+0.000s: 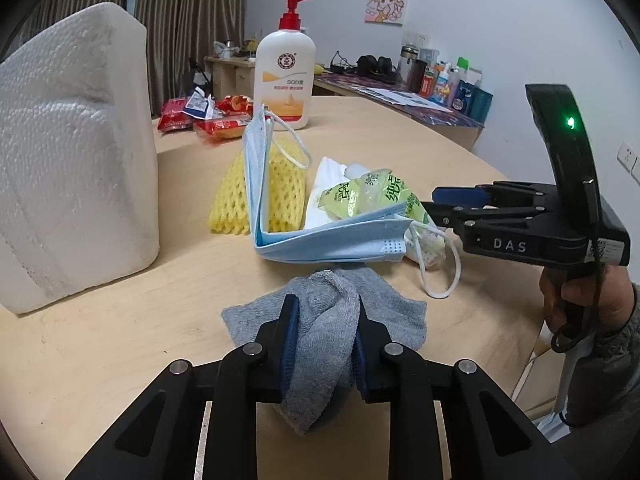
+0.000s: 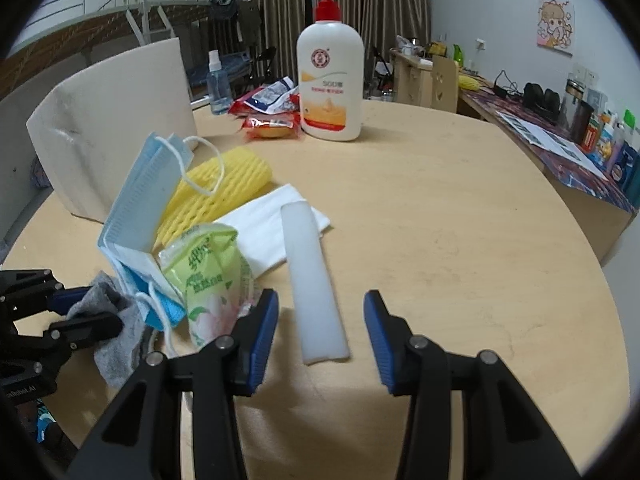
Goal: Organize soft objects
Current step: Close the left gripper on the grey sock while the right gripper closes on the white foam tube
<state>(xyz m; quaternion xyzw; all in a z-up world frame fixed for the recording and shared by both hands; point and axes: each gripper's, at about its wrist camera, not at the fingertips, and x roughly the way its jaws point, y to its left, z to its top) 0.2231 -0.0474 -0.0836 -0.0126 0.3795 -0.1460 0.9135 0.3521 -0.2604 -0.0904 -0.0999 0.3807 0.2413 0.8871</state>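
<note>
1. The left gripper (image 1: 325, 344) is clamped on the crumpled grey knitted cloth (image 1: 372, 304) at the near edge of the round wooden table (image 2: 460, 220).
2. The right gripper (image 2: 320, 324) stands part open and empty, straddling the near end of a white foam bar (image 2: 312, 276), whose long axis runs straight ahead.

- Left gripper (image 1: 325, 334): angled downward, jaws pinched on bunched grey cloth (image 1: 332, 320).
- Right gripper (image 2: 320, 332): angled downward, jaws parted, pressing on nothing.
- Hand (image 1: 580, 300): wrapped around the right gripper's handle.
</note>
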